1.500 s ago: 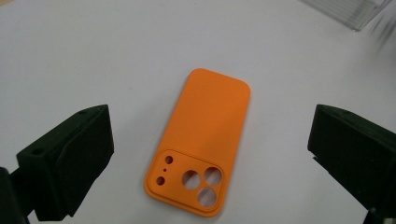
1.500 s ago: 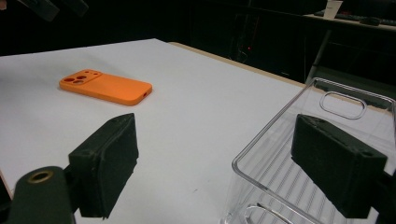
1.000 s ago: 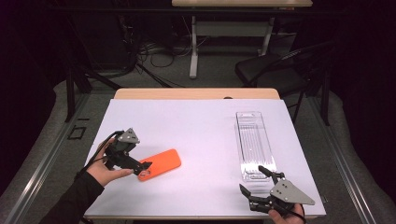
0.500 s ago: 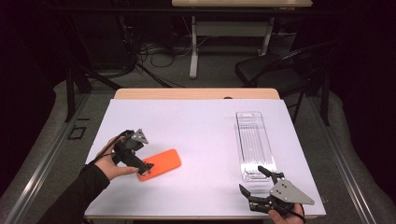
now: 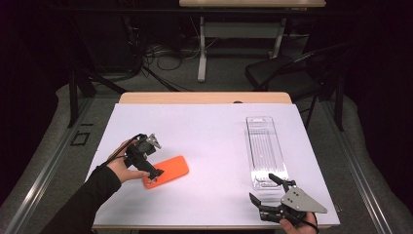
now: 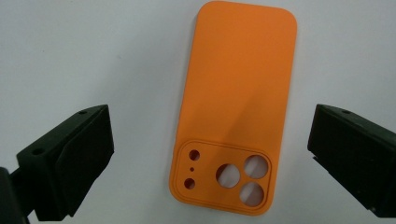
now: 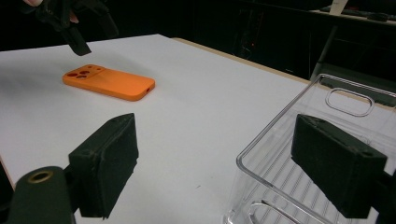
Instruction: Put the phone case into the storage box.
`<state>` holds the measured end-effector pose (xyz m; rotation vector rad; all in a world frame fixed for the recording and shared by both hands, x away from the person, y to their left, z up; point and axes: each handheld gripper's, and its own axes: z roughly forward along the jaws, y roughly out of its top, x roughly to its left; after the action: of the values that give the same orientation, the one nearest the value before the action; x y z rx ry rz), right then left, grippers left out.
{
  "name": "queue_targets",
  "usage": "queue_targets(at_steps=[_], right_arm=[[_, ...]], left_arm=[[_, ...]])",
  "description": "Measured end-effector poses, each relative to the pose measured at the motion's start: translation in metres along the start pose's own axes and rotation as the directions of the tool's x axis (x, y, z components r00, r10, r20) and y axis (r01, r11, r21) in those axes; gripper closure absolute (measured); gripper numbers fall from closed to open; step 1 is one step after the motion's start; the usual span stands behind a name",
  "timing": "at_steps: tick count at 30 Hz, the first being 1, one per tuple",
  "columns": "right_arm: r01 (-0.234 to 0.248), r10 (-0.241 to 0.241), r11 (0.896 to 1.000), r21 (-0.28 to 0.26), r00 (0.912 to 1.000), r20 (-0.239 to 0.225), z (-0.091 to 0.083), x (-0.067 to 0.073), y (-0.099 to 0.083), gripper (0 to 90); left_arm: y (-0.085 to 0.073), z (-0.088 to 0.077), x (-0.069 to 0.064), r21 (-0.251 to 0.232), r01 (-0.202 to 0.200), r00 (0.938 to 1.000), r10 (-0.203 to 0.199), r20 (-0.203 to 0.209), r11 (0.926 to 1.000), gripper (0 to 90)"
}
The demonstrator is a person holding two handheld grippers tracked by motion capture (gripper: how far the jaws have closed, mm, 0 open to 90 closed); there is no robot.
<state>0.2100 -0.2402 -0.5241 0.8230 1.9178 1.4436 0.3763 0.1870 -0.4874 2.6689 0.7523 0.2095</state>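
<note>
Left tool (image 5: 157,173) poised over orange phone case (image 5: 167,171), lower left of the high view.

Jaws apart in the left gripper view, straddling the case's (image 6: 236,112) camera-cutout end without touching; case flat on the white counter (image 5: 209,141), back side up. Right tool (image 5: 270,195) low at the lower right of the high view, jaws wide apart and gripping nothing, just at the near end of a clear plastic tray (image 5: 264,148). In the right gripper view, tray rim (image 7: 275,135) between the jaws, case (image 7: 108,82) far off at upper left.
</note>
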Motion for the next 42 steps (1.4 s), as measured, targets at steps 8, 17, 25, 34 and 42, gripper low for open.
queue_targets(at_steps=[8,17,25,34,42], right_arm=[[0.001,-0.001,1.0,0.006,1.0,-0.004,0.001,0.0,0.0,14.3],[0.002,-0.002,1.0,0.009,1.0,-0.007,0.001,0.0,-0.001,14.3],[0.003,-0.002,1.0,0.012,0.9999,-0.011,0.001,0.0,-0.001,14.2],[0.001,-0.001,1.0,0.016,0.9999,-0.017,0.002,0.001,-0.001,14.3],[0.0,0.001,1.0,0.019,0.9998,-0.019,0.002,0.001,-0.001,14.3]], left_arm=[[0.006,0.01,0.0,0.041,-0.024,0.9997,0.024,-0.005,0.9989,0.7],[0.013,0.022,-0.006,0.088,-0.061,0.9981,0.061,0.007,0.9942,1.2],[0.015,0.031,-0.009,0.132,-0.085,0.9964,0.083,0.016,0.9876,3.1],[0.016,0.038,-0.01,0.168,-0.095,0.9953,0.091,0.034,0.9811,6.5],[0.018,0.044,-0.012,0.197,-0.106,0.994,0.099,0.046,0.9747,7.6]])
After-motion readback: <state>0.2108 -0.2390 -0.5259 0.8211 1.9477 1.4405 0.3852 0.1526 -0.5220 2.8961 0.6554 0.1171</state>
